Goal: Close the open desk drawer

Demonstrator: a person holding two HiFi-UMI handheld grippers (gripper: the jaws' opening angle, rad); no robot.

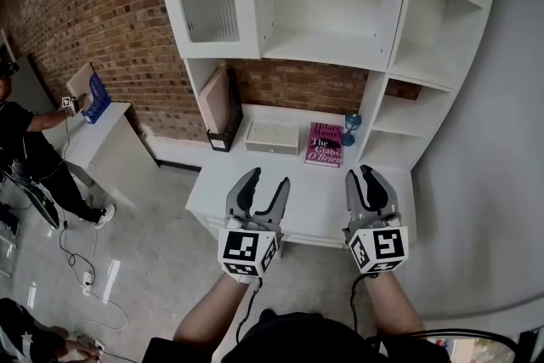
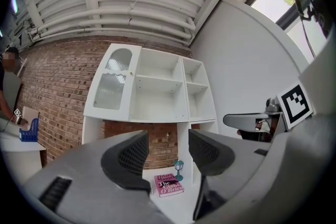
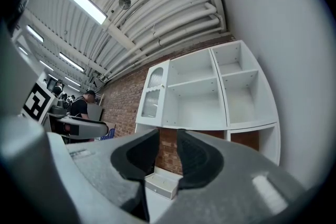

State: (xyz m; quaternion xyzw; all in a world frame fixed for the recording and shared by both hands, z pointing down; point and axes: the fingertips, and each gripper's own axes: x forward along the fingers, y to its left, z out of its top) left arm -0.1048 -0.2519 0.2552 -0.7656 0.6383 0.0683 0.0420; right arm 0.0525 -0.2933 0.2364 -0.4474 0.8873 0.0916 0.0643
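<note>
A white desk (image 1: 316,193) with a tall white hutch (image 1: 327,4) stands against a brick wall. No open drawer shows in any view; the desk's front edge lies behind my two grippers. Over that front edge my left gripper (image 1: 265,181) is held with its jaws apart and nothing between them, and the same holds in the left gripper view (image 2: 169,152). My right gripper (image 1: 363,174) hangs beside it on the right. Its jaws leave a narrow, empty gap (image 3: 168,152). Both point at the hutch.
On the desk lie a pink book (image 1: 325,144), a white box (image 1: 272,137), a small blue figurine (image 1: 351,128) and a black file holder (image 1: 223,110). At the left a person (image 1: 25,140) stands by a white side table (image 1: 106,140). Cables trail on the floor (image 1: 81,268).
</note>
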